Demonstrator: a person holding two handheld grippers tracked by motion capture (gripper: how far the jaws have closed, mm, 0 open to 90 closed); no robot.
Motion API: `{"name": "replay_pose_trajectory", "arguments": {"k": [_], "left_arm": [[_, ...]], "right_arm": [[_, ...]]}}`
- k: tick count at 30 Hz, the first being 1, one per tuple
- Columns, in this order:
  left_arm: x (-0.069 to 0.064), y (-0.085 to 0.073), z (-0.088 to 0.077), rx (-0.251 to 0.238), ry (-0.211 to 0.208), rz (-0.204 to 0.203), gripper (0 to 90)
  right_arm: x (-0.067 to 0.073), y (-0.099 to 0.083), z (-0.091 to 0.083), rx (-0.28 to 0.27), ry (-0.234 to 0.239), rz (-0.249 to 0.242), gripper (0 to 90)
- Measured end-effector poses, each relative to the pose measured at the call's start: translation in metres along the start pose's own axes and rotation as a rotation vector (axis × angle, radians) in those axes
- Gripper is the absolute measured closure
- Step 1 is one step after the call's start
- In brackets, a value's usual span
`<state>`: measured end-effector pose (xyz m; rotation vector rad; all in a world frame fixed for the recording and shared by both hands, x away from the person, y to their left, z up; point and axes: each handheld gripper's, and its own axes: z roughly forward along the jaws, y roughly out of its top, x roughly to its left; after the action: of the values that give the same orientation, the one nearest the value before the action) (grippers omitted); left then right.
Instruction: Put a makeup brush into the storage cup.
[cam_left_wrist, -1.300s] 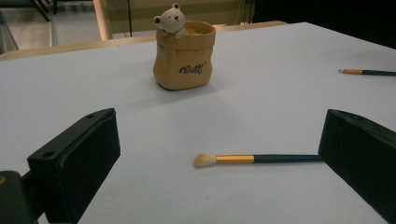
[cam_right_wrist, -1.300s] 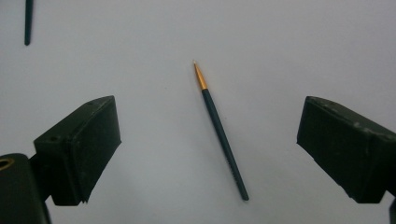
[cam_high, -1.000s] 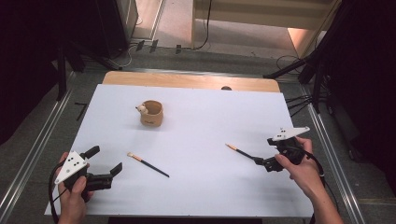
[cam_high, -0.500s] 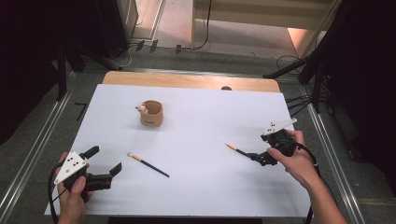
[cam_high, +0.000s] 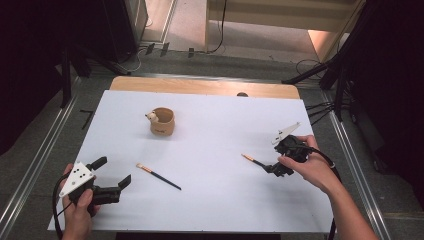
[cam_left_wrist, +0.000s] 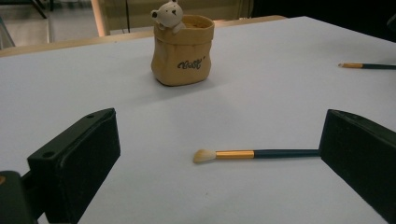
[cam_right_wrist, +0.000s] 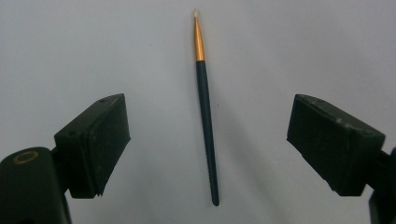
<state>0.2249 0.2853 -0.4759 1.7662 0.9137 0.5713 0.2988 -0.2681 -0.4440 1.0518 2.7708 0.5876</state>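
Right gripper (cam_right_wrist: 208, 140) poised over thin brush (cam_right_wrist: 205, 107), jaws spread, brush lying between them on white table (cam_high: 210, 135). Step seems approach before grasp; next: lower, pinch handle. Left gripper (cam_left_wrist: 219, 158) spread, second brush (cam_left_wrist: 257, 153) near, cup (cam_left_wrist: 183, 49) beyond.

Cup (cam_high: 162, 121) behind left brush (cam_high: 159, 176), second brush (cam_high: 252, 160) far right

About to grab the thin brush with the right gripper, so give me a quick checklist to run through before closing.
1. Right gripper open: ok.
2. Thin brush between its jaws, touching neither: ok.
3. Brush lying flat on the white table: ok.
4. Gripper low enough to pinch the handle: cannot tell.
5. Left gripper open, apart, near the other brush: ok.
6. Bear cup well clear: ok.
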Motion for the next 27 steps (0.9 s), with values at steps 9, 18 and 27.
{"name": "replay_pose_trajectory", "arguments": {"k": [9, 18, 27], "left_arm": [[0.001, 0.000, 0.000, 0.007, 0.002, 0.004, 0.0], [-0.001, -0.001, 0.001, 0.010, 0.001, 0.011, 0.0], [0.000, -0.001, 0.001, 0.010, 0.001, 0.009, 0.0]], "right_arm": [[0.002, 0.010, 0.011, 0.133, 0.015, -0.026, 14.3], [0.004, 0.019, 0.025, 0.255, -0.036, -0.075, 31.9], [0.001, 0.021, 0.036, 0.379, -0.067, -0.067, 68.2]]}}
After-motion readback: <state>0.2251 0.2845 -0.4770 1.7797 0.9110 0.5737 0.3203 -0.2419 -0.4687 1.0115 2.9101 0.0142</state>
